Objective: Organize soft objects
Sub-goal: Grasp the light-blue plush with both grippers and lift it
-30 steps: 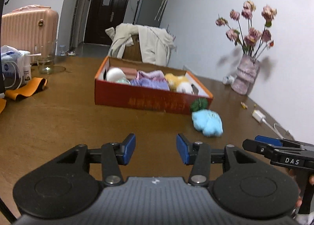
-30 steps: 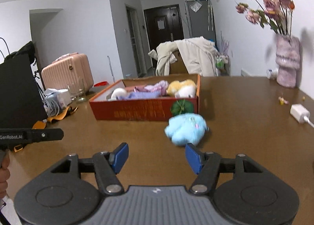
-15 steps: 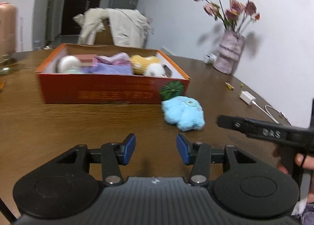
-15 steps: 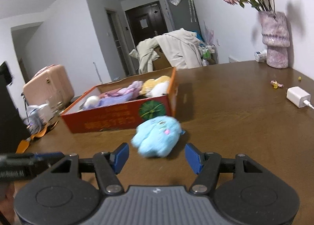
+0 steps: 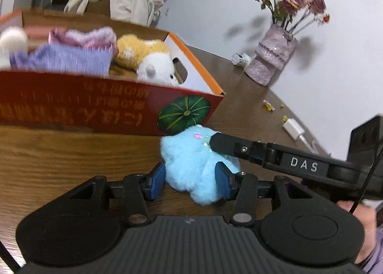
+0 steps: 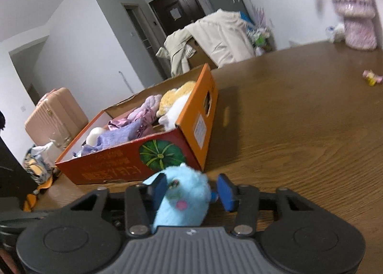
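My right gripper (image 6: pixel 191 191) was closing around the blue plush (image 6: pixel 184 198); the left gripper (image 5: pixel 190 179) straddled it, apart; lifting into the box (image 6: pixel 134 154) ahead came next.

Right tool (image 6: pixel 190 189) closing, left tool (image 5: pixel 190 179) seemingly part-open, both angled downward.

On the table (image 5: pixel 59 154) the box (image 5: pixel 100 109) stood with the plush (image 5: pixel 191 161) just before its near right corner. In the box lay cloths (image 5: pixel 64 58) toward the left and two toys (image 5: pixel 146 58) at the right end. The plush sat between the fingers of the left gripper (image 5: pixel 190 179) and of the right gripper (image 6: pixel 191 191), which came in from the right. The vase (image 5: pixel 270 58) stood far right, the charger (image 5: pixel 293 128) nearer.
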The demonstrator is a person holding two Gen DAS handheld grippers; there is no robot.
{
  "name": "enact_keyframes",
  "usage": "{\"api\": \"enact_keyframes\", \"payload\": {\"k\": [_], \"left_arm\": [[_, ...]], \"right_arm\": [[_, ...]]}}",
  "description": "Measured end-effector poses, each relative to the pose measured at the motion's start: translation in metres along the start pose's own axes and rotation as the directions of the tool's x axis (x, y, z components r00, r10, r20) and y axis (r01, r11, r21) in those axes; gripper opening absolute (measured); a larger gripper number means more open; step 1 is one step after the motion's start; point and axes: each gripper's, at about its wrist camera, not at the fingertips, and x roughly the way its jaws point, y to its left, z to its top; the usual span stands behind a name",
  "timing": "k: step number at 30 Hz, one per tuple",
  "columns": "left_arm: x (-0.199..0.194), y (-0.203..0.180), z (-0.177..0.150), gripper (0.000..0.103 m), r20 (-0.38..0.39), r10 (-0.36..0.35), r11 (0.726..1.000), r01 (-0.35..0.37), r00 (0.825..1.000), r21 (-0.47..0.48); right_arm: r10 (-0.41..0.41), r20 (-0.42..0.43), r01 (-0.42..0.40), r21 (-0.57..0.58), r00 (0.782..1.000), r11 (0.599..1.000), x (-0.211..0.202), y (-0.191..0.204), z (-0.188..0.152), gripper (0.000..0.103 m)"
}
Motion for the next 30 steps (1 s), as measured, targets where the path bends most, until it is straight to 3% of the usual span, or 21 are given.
{"api": "enact_keyframes", "payload": {"k": [5, 9, 12, 15, 22, 30], "left_arm": [[0.001, 0.008, -0.001, 0.041, 0.013, -0.048, 0.999, 0.049, 0.999, -0.021], [0.0, 0.007, -0.002, 0.038, 0.018, -0.048, 0.999, 0.048, 0.999, -0.013], [-0.001, 0.009, 0.0, 0.029, 0.016, -0.026, 0.999, 0.027, 1.0, -0.028], [-0.008, 0.006, 0.002, 0.028, 0.021, -0.017, 1.0, 0.017, 1.0, -0.019], [-0.08, -0.018, -0.014, 0.028, 0.103, -0.04, 0.999, 0.036, 0.994, 0.031], [-0.165, -0.047, -0.048, 0.028, 0.184, -0.009, 0.997, -0.005, 0.983, 0.076]], "right_arm": [[0.04, -0.003, -0.04, 0.031, 0.999, 0.999, 0.003, -0.004, -0.003, 0.04], [0.051, -0.003, -0.051, 0.049, 0.999, 0.997, 0.004, -0.005, -0.004, 0.038], [0.043, 0.0, -0.043, 0.041, 0.999, 0.998, 0.003, -0.003, -0.004, 0.038], [0.027, 0.018, -0.027, 0.002, 0.999, 1.0, -0.004, 0.006, -0.007, 0.037], [0.072, 0.102, -0.071, -0.019, 0.992, 0.997, -0.062, 0.045, -0.018, 0.036], [0.134, 0.167, -0.132, -0.025, 0.977, 0.991, -0.127, 0.094, -0.052, 0.036]]}}
